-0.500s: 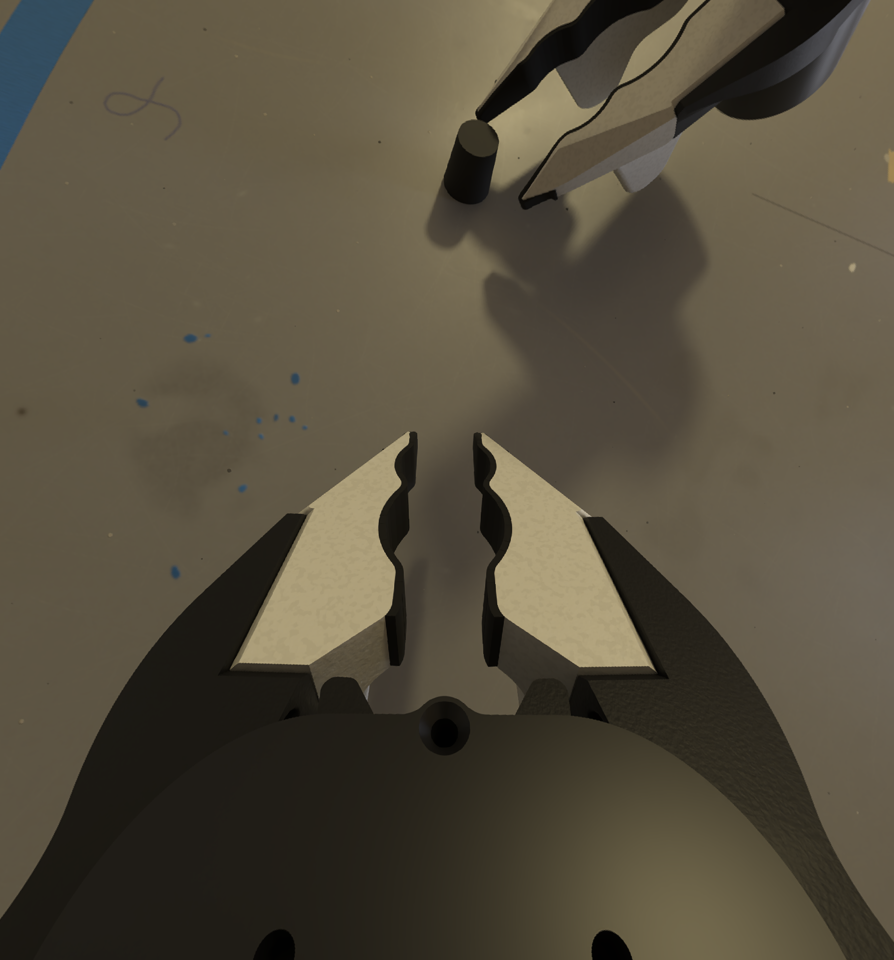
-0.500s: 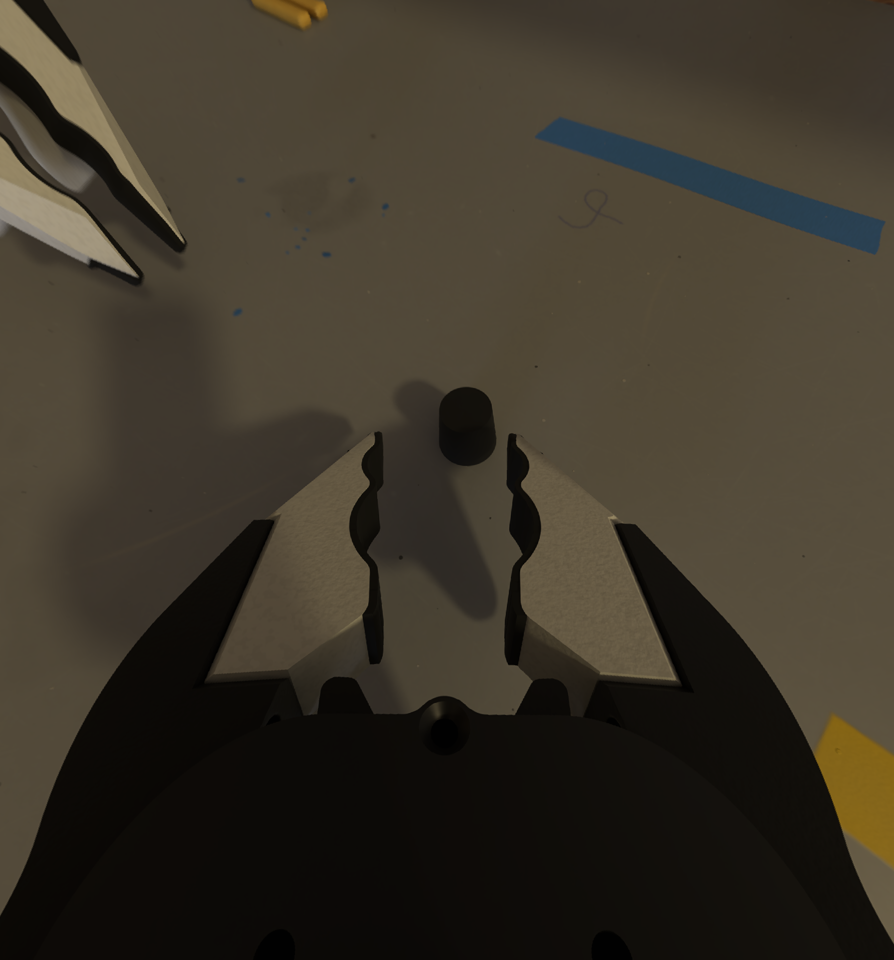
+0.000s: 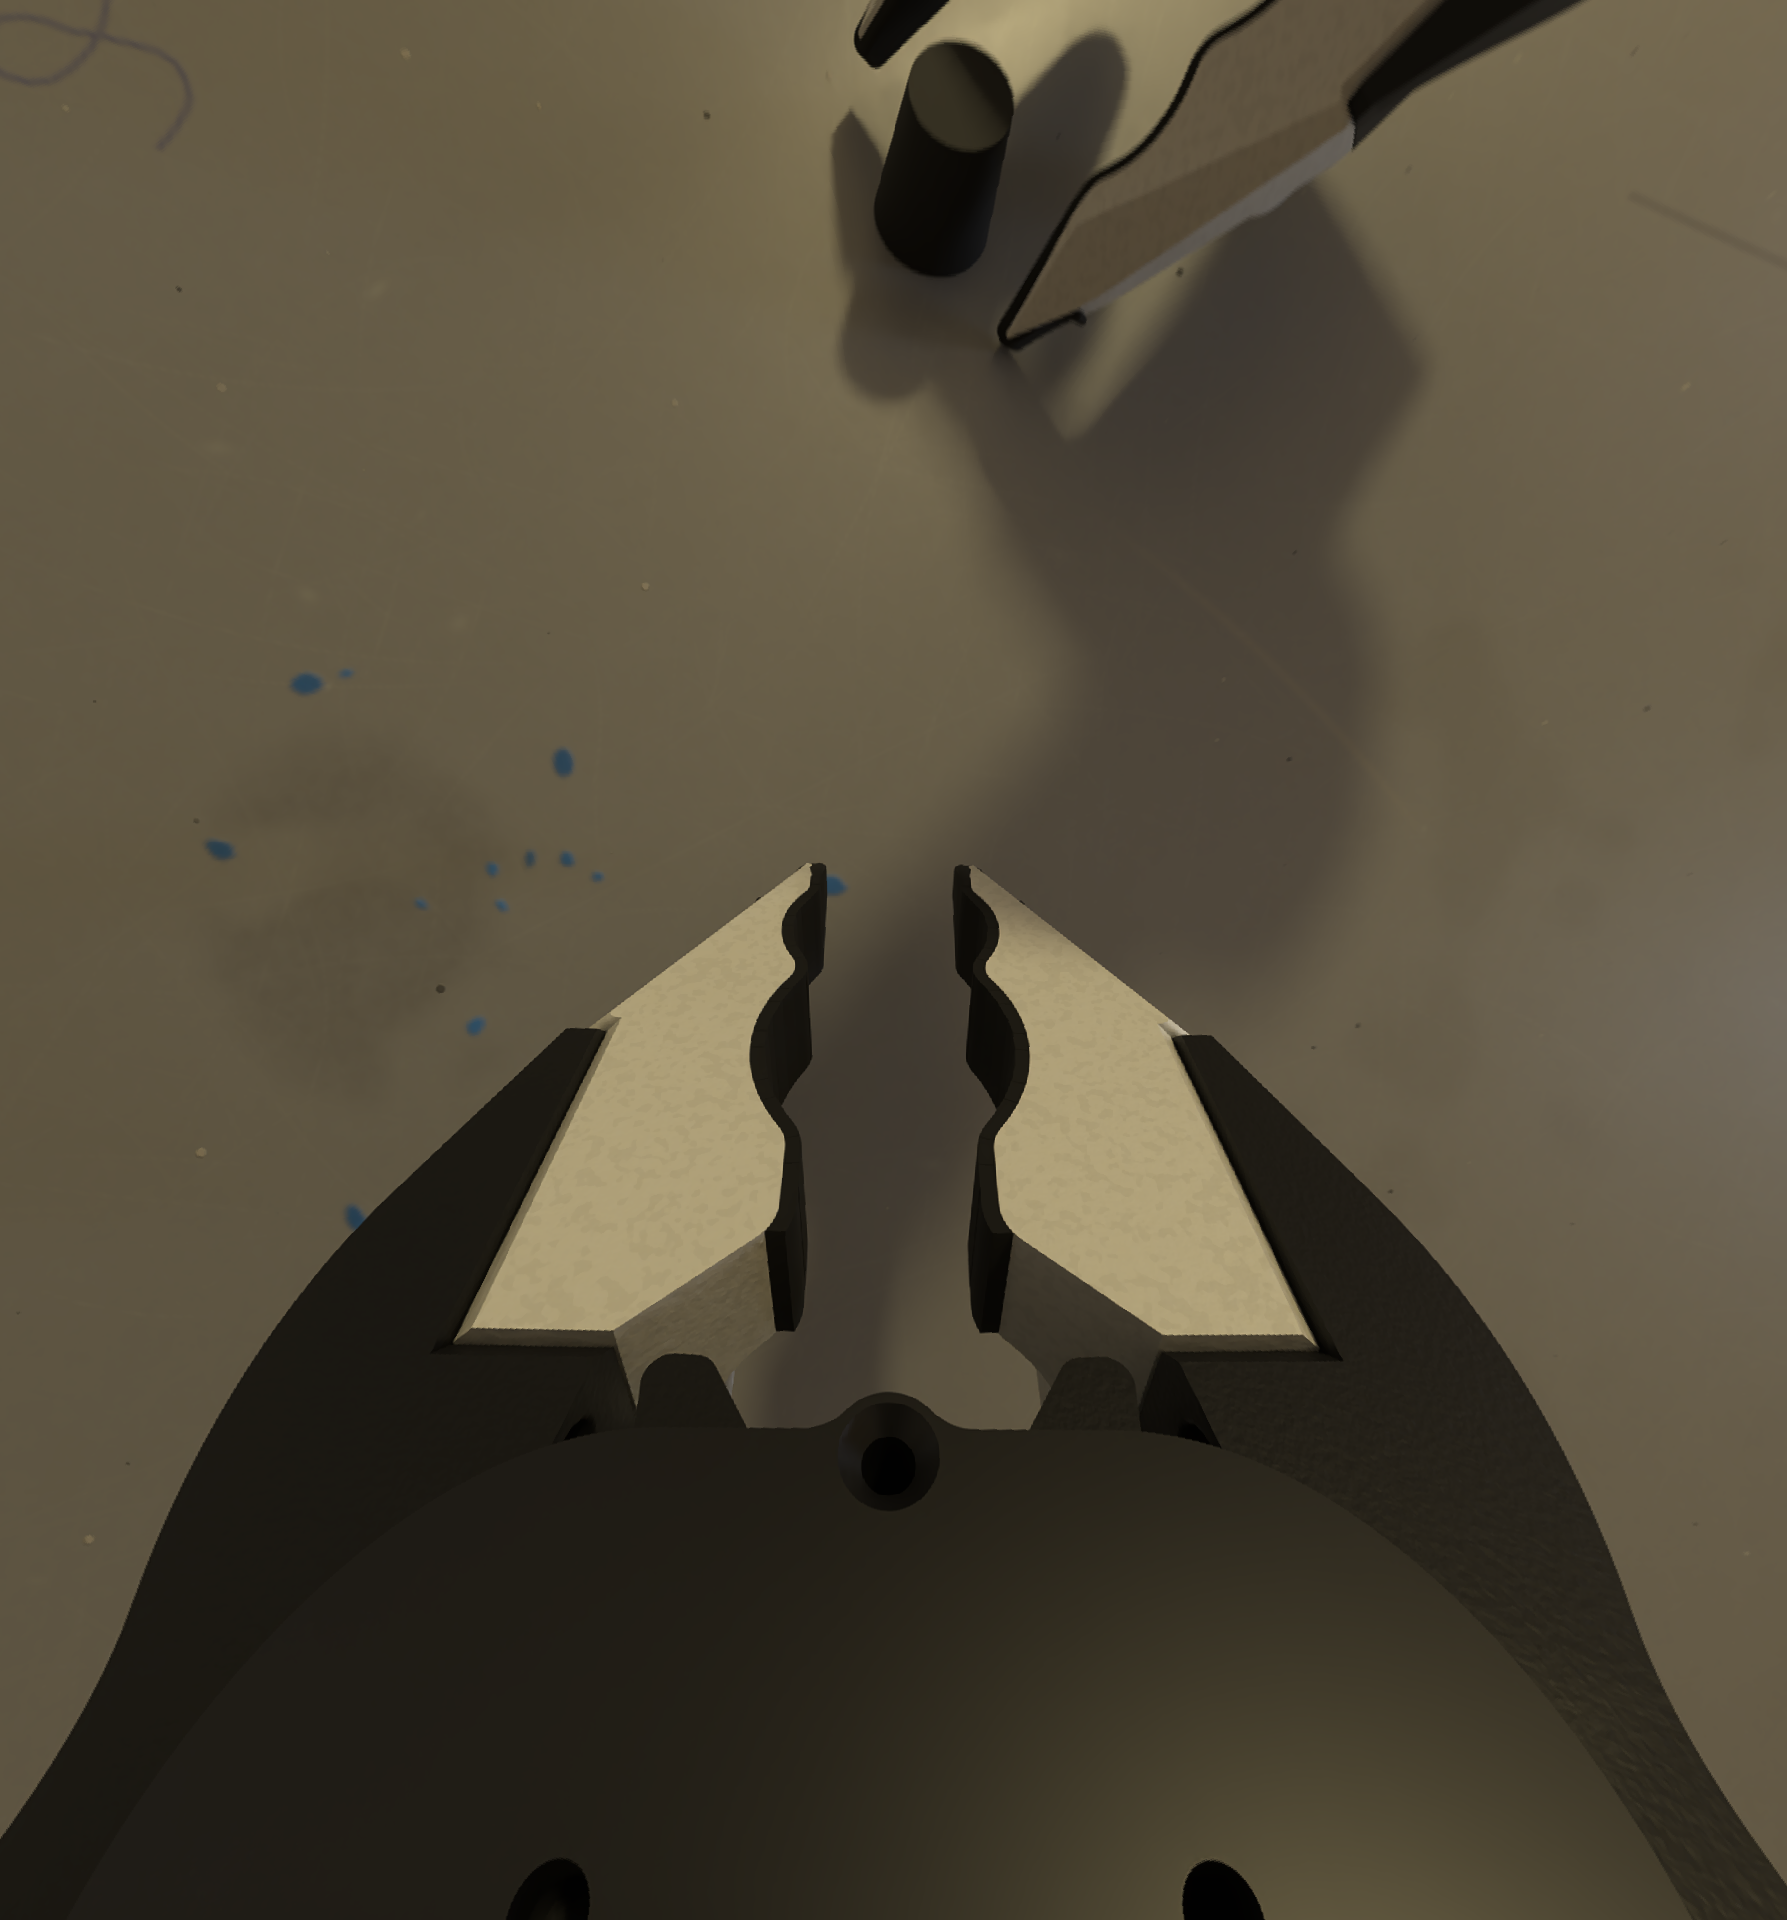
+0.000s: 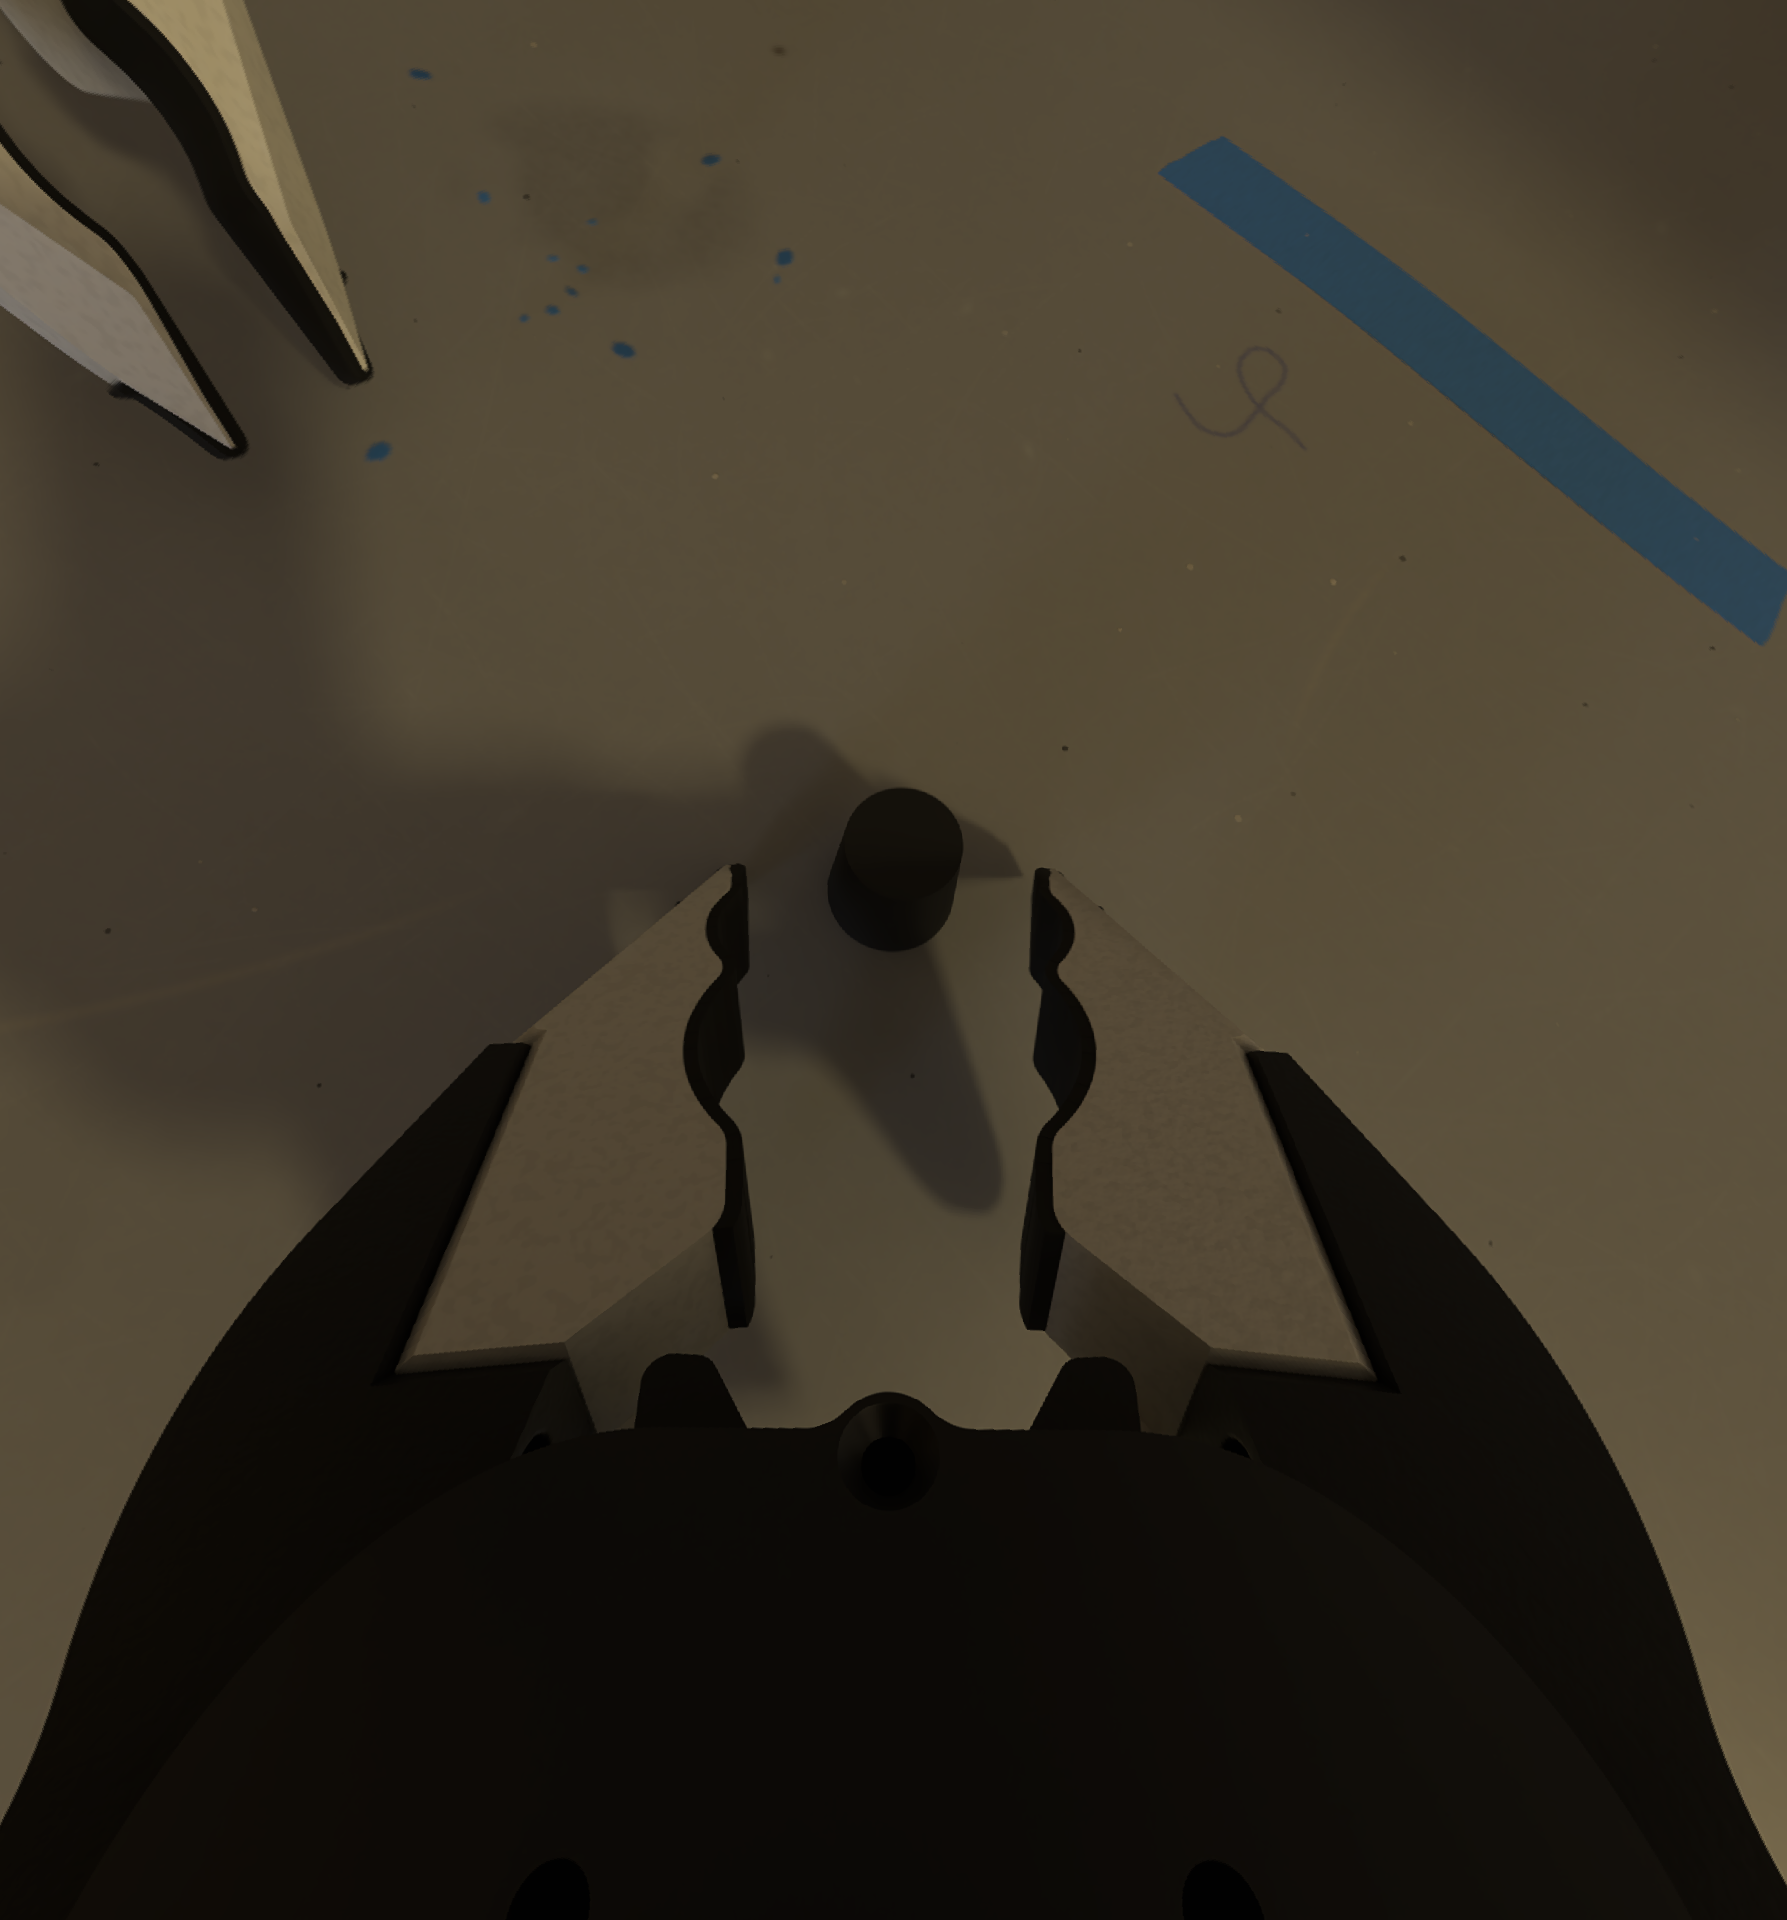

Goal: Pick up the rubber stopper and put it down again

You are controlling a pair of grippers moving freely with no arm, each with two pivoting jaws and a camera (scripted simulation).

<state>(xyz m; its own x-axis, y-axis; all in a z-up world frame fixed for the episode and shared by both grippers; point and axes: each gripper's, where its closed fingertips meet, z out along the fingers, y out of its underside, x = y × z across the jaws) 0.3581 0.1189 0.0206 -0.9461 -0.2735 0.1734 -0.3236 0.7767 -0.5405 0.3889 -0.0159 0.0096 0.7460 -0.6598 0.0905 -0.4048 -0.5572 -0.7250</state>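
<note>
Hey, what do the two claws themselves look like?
Both match: the left claw and right claw each have a rounded black body and two pale beige wedge-shaped fingers with wavy black inner edges. No cables or markings show.

1. The right gripper (image 4: 890,883) now sits closer to the rubber stopper (image 4: 894,871): in its own view the stopper's lower part lies between the fingertips, where half a second ago it stood just beyond them.
2. Its jaws stand slightly wider apart than before, with clear gaps on both sides of the stopper.
3. The left gripper (image 3: 890,881) is nearer to the stopper (image 3: 941,166), which now appears larger and close to the far edge of its view.
4. In the right wrist view, the left gripper's fingers (image 4: 276,208) appear larger and nearer at the far left.
5. The blue tape strip (image 4: 1471,374) has left the left wrist view.
</note>
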